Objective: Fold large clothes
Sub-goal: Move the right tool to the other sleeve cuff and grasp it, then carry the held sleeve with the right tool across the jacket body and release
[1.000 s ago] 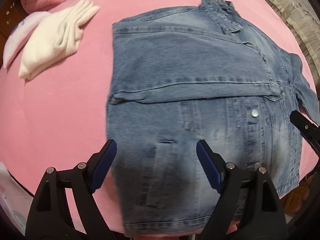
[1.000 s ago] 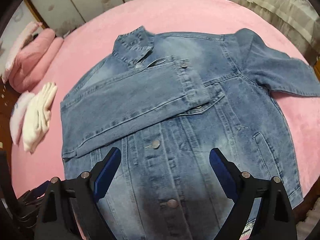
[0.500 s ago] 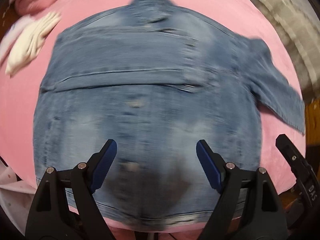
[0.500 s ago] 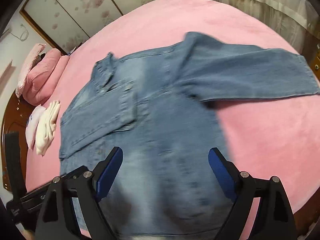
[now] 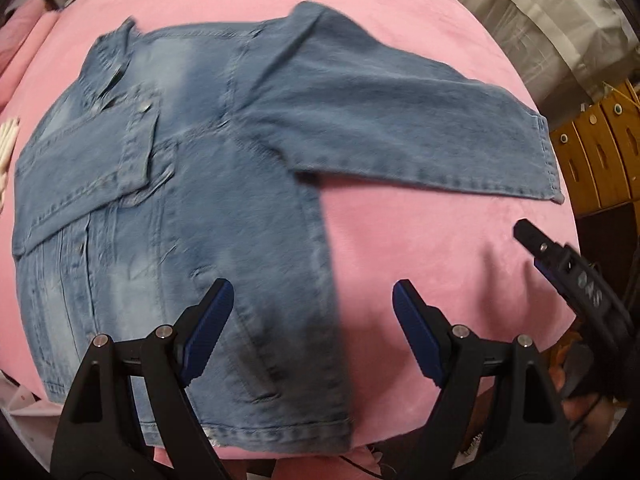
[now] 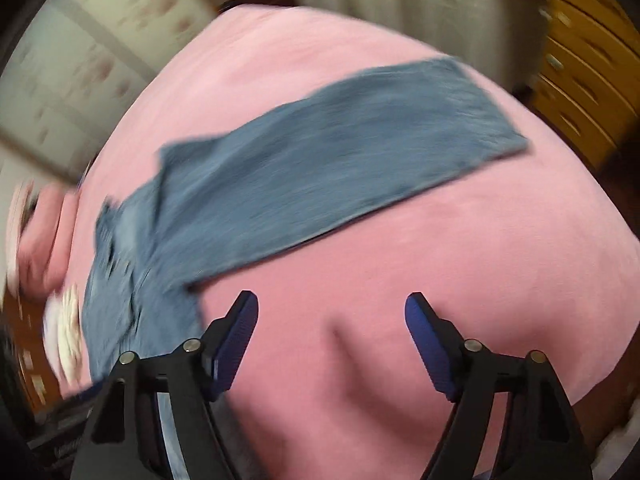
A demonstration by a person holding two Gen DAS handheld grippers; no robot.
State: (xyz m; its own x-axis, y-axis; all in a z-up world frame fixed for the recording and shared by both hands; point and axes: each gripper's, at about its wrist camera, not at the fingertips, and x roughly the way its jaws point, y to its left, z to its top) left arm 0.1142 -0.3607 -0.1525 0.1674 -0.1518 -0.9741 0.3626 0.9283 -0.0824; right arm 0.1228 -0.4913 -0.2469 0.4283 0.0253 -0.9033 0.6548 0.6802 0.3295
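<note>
A blue denim jacket [image 5: 192,216] lies flat, front up, on the pink bed [image 5: 420,248]. One sleeve is folded across its chest at the left; the other sleeve [image 5: 400,120] stretches out to the right. My left gripper [image 5: 312,332] is open and empty above the jacket's lower right side. In the blurred right wrist view the outstretched sleeve [image 6: 340,168] crosses the middle. My right gripper [image 6: 332,340] is open and empty over bare pink cover below that sleeve. It also shows in the left wrist view [image 5: 568,272] at the right edge.
A wooden drawer cabinet [image 5: 592,152] stands past the bed's right side, with a pale curtain [image 5: 520,12] behind it. Folded white cloth [image 6: 68,328] and pink pillows [image 6: 36,232] lie at the far left. Sliding closet doors [image 6: 100,52] are at the back.
Both grippers have swung to the right, from over the jacket's body toward the outstretched sleeve. Both stayed open. The jacket has not moved.
</note>
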